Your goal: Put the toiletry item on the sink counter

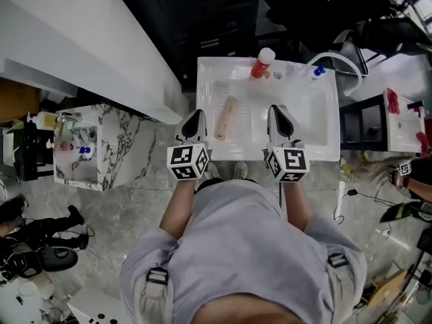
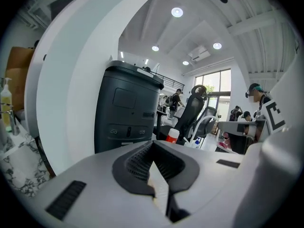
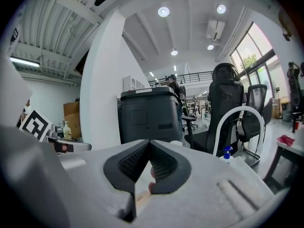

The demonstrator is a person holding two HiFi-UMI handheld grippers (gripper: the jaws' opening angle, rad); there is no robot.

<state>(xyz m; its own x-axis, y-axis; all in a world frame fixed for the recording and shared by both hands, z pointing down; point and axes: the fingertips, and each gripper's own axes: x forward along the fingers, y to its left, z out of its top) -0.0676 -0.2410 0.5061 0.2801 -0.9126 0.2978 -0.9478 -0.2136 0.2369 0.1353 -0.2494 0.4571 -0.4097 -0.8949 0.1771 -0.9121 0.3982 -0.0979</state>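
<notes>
A person in a grey shirt [image 1: 243,248] stood over a white sink [image 1: 331,113] and held a tool in each hand. The left gripper [image 1: 194,117] hung over the near left part of the sink. Its black ribbed fingers [image 2: 137,163] were clenched together at the tips with nothing between them. The right gripper [image 1: 279,113] hung over the near right part of the sink. Its fingers [image 3: 164,167] were clenched at the tips too, and they held nothing.

Between the two grippers, a little farther off, lay a long tan tube [image 1: 226,117]. It lay flat in the bowl of the sink, near the left side, and touched neither gripper.

On the far surface of the sink stood a red bottle with a white cap [image 1: 262,63]. To the right of it, at the far right corner, stood a small bottle with a blue top [image 1: 318,70], just beside a white curved tap [image 1: 341,61].

Left of the sink, on the floor, stood a white and black marble-look cabinet [image 1: 128,147]. Past the sink stood a big black machine [image 2: 126,110].
</notes>
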